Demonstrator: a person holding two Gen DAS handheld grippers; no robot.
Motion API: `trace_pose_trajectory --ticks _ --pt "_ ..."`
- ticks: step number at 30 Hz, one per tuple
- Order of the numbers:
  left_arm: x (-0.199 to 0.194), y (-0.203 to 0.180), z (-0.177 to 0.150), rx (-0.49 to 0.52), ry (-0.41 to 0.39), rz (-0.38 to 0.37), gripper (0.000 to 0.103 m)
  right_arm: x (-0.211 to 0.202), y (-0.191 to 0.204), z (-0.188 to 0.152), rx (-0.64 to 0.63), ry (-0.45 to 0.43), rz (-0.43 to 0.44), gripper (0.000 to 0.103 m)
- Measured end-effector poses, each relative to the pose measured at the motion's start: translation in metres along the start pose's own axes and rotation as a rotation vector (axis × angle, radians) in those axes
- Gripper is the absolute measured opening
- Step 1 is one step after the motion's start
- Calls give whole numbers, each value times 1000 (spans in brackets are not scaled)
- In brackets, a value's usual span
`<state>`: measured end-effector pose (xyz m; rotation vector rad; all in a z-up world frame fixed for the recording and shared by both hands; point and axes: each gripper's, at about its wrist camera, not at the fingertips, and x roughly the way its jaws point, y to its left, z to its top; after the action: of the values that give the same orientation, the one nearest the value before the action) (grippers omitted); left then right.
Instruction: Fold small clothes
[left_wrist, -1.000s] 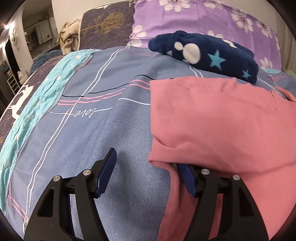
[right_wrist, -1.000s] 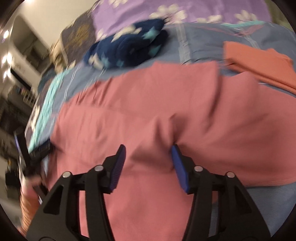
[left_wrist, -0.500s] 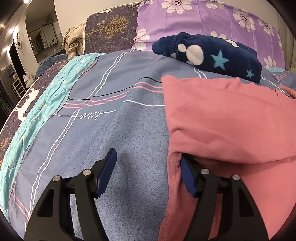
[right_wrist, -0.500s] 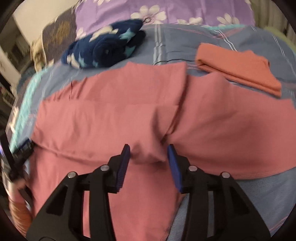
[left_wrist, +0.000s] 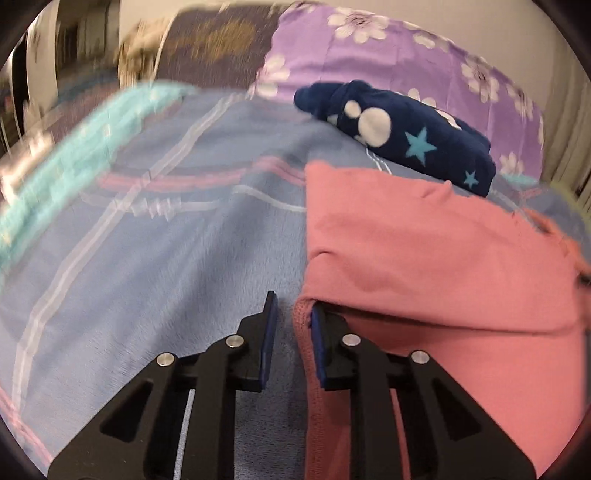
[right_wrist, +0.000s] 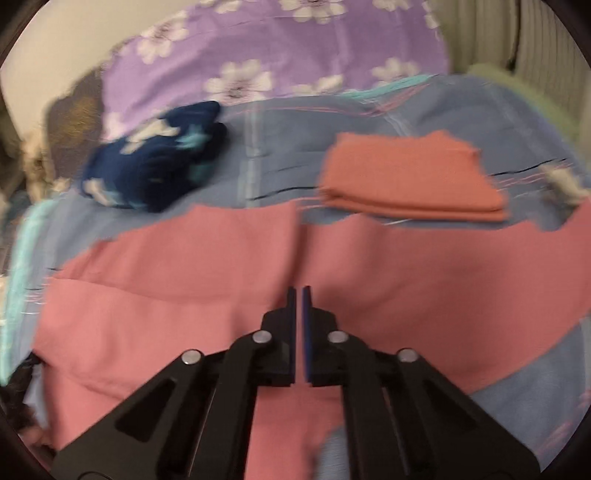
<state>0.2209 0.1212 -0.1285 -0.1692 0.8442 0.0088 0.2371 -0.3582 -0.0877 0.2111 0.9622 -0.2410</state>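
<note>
Pink garment (right_wrist: 192, 295) lies spread across the near half of the bed (left_wrist: 155, 258), partly folded over itself. Left tongs (left_wrist: 291, 314) low at its left edge, narrowed onto the hem, one finger under the fold. Right tongs (right_wrist: 299, 299) over the garment's middle, nearly shut; whether cloth is pinched, cannot tell. Folded orange cloth (right_wrist: 406, 181) far right; navy fleece (left_wrist: 399, 133) far centre.

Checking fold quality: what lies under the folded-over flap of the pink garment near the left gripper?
Under the flap lies more of the same pink garment; the left gripper has one finger tucked beneath it. Anything deeper under the flap is covered.
</note>
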Motion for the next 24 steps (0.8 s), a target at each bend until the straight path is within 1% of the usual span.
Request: trace_pose_trajectory --ticks 1,2,4,5,7,8,9,10,11,13,14,15,17,18,20,21,22,23,24 --pt "0 3 0 -19 -2 -21 22 2 -3 -1 19 16 10 7" --pt "-1 4 -1 -26 -6 -33 23 -1 -3 -1 35 10 31 7" --pt "1 0 -2 -12 -2 -19 23 -9 9 2 7 -30 66 8" --pt "2 -5 -2 6 -1 -1 24 -15 30 6 -47 -52 113 9" --pt "1 -10 -2 33 -3 22 24 -17 71 9 -154 -45 204 16" --pt "2 -12 -2 43 -3 34 24 -17 96 9 -220 -28 258 19" --pt "2 -13 -2 48 -3 40 24 -14 137 8 -324 14 347 27" --pt "1 -11 -3 49 -4 41 24 -12 160 6 -375 35 390 29" --pt "1 -11 -3 48 -4 40 24 -9 186 3 -426 51 428 29" --pt "0 -9 -3 45 -4 36 24 1 243 0 -516 75 471 29" --pt "0 -9 -3 45 -4 37 24 11 272 -1 -538 116 503 29" --pt "0 -9 -3 46 -4 38 24 19 289 -1 -542 153 528 29" --pt "0 -9 -3 52 -4 47 25 36 324 -1 -545 208 541 36" --pt "0 -10 -4 55 -5 50 25 39 336 -3 -547 209 535 42" --pt "0 -11 -4 60 -6 53 25 49 357 -5 -562 218 531 43" --pt "0 -11 -4 58 -6 50 25 56 367 -6 -575 220 527 43" --pt "0 -11 -4 55 -7 47 24 59 373 -9 -594 208 512 19" --pt "0 -9 -4 48 -10 38 24 59 373 -9 -594 208 512 0" --pt "-1 -8 -4 40 -13 32 22 63 380 -11 -615 179 478 1"
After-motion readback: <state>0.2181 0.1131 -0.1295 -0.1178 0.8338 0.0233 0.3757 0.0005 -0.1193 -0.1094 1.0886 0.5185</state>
